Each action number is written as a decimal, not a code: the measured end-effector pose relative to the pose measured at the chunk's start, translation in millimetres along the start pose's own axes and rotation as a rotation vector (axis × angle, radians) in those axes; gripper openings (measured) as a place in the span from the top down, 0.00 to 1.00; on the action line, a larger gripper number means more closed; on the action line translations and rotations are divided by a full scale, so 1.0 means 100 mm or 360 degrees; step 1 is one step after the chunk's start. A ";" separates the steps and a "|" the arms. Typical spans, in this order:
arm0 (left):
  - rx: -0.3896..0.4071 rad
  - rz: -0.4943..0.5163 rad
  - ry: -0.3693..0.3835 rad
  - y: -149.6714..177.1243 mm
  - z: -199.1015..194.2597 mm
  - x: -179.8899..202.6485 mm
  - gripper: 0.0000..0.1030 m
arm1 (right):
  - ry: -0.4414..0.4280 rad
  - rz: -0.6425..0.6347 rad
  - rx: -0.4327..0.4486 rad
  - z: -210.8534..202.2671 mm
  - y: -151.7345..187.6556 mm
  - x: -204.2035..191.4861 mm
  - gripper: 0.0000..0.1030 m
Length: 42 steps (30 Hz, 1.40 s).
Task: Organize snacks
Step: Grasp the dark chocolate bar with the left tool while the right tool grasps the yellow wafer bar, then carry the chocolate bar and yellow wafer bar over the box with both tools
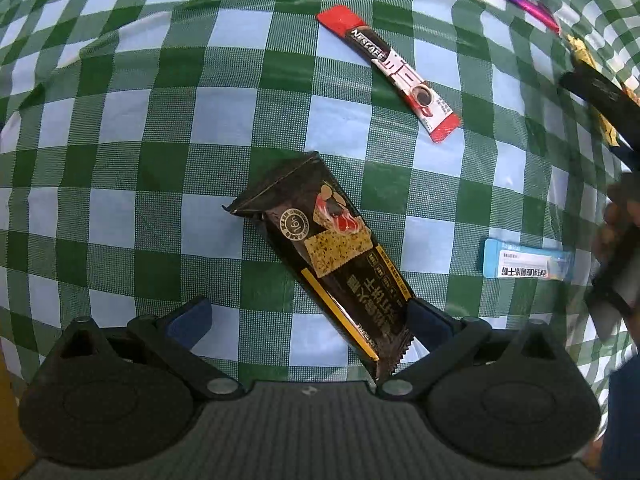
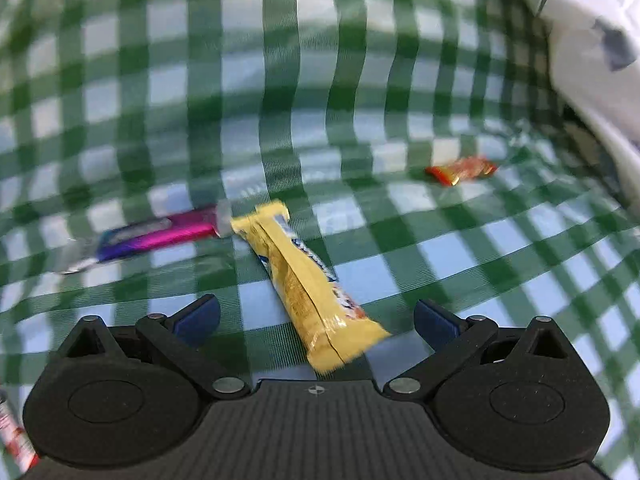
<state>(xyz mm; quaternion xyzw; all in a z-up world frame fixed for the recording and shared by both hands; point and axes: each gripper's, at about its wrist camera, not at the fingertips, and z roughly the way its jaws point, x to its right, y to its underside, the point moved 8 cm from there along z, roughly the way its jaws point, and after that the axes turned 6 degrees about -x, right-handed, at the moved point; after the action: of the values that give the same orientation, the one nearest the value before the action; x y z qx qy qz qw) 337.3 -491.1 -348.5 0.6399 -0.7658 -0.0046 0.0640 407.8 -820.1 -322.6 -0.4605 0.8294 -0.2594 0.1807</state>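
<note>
Lying on the cloth (image 1: 120, 128), the black cracker pack (image 1: 320, 256) slants between my wide-open left gripper (image 1: 308, 316), touching one finger. My right gripper (image 2: 316, 316), wide open too, sits around the yellow bar (image 2: 304, 280).

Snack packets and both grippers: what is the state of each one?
Black cracker packet: sealed, flat, between the open left gripper fingers.
Coffee stick: sealed, flat, untouched.
Blue sachet: flat, untouched.
Yellow bar: sealed, flat, between the open right gripper fingers.
Purple packet: blurred, flat.
</note>
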 end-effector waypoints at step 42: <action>0.0116 0.0472 -0.0039 0.76 -0.34 -0.55 0.57 | -0.0123 0.0219 -0.0134 -2.60 2.28 -0.54 0.82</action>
<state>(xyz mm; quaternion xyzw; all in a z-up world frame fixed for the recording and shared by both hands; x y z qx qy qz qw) 276.1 -421.4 -313.5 0.5215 -0.8523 0.0251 0.0314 142.6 -604.6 -247.2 -0.4194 0.8617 -0.1935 0.2104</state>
